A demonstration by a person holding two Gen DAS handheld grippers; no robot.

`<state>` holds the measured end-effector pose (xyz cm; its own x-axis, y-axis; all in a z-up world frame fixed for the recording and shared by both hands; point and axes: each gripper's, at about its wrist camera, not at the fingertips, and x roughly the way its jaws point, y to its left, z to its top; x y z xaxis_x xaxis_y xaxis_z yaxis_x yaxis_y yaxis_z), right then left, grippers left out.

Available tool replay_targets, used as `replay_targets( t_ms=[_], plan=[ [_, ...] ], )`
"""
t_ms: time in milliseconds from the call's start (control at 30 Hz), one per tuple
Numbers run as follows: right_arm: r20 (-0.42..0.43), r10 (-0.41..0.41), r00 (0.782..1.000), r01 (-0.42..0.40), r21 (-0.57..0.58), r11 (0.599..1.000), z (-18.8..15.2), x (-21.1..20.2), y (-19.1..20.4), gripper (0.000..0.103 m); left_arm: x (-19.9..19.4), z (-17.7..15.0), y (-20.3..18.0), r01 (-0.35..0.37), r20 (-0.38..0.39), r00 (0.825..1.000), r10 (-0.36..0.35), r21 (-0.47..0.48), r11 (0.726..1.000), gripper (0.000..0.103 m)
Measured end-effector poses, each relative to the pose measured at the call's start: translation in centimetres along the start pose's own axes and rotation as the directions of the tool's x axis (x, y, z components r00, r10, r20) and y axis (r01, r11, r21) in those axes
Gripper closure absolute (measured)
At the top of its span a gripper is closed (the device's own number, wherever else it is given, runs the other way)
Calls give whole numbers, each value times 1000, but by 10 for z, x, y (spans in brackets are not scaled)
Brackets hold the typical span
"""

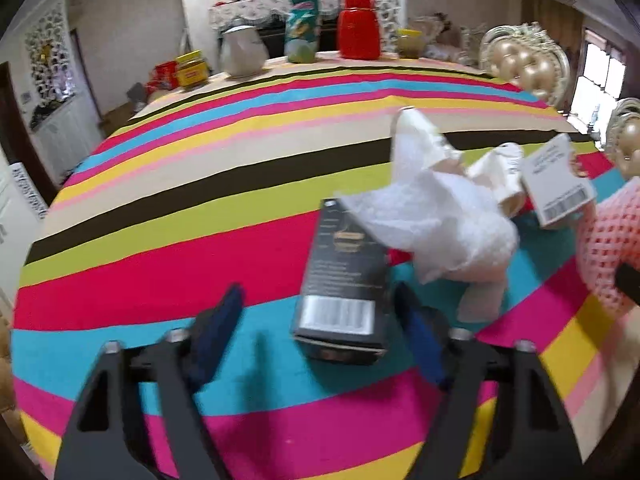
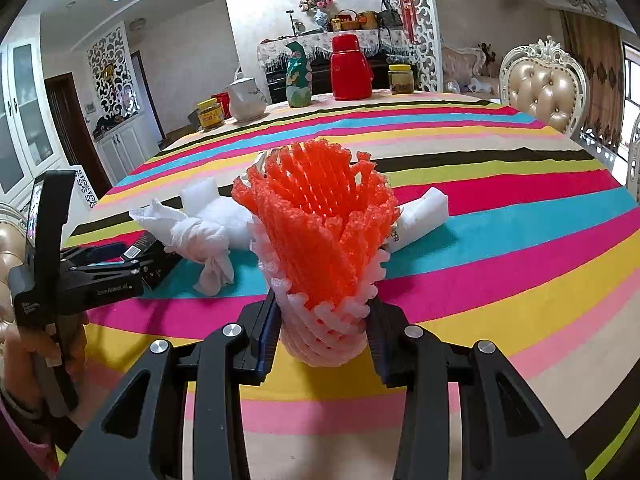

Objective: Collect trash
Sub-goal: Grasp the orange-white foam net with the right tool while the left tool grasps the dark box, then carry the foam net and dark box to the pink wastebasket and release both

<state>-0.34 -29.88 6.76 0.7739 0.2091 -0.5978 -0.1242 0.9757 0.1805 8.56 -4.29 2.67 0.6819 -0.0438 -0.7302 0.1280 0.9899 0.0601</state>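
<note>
My right gripper [image 2: 322,316] is shut on an orange and pink foam fruit net [image 2: 320,232], held upright above the striped tablecloth; the net also shows at the right edge of the left wrist view [image 1: 608,236]. My left gripper [image 1: 320,320] is open, its fingers either side of the near end of a small black box [image 1: 344,280] lying on the cloth; the box also shows in the right wrist view [image 2: 154,256]. A crumpled white tissue [image 1: 436,224] lies against the box, also visible in the right wrist view [image 2: 200,228]. A white labelled packet [image 1: 556,180] lies beyond it.
At the table's far end stand a white jug [image 2: 246,100], a yellow-lidded jar [image 2: 210,114], a green bag [image 2: 299,76], a red thermos [image 2: 350,68] and another jar [image 2: 401,79]. A padded gold chair [image 2: 544,88] stands at the right. The striped tablecloth [image 2: 500,240] covers the table.
</note>
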Motion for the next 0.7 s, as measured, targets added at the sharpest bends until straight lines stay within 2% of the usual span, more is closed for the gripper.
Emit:
replay_targets(
  t_ms=[33, 67, 133, 367, 500, 700],
  plan=[
    [-1, 5, 1000, -5, 6, 1000, 0, 0, -1, 65, -1, -1, -2, 15, 1, 1000, -15, 7, 1000, 63],
    [-1, 10, 1000, -10, 11, 1000, 0, 0, -3, 65, -1, -1, -3, 30, 4, 1000, -30, 13, 999, 66],
    [1, 13, 1000, -13, 10, 1000, 1, 0, -1, 65, -9, -3, -4, 47, 38, 998, -48, 8, 999, 66],
    [9, 15, 1000, -15, -29, 999, 0, -1, 5, 65, -34, -4, 0, 19, 155, 988, -12, -45, 999, 66],
    [19, 10, 1000, -9, -48, 999, 0, -4, 10, 65, -56, -7, 3, 37, 243, 970, -16, -80, 996, 66],
    [34, -12, 999, 14, -40, 999, -3, -7, 9, 65, -81, -11, -3, 88, 347, 936, -59, -69, 994, 65]
  ],
)
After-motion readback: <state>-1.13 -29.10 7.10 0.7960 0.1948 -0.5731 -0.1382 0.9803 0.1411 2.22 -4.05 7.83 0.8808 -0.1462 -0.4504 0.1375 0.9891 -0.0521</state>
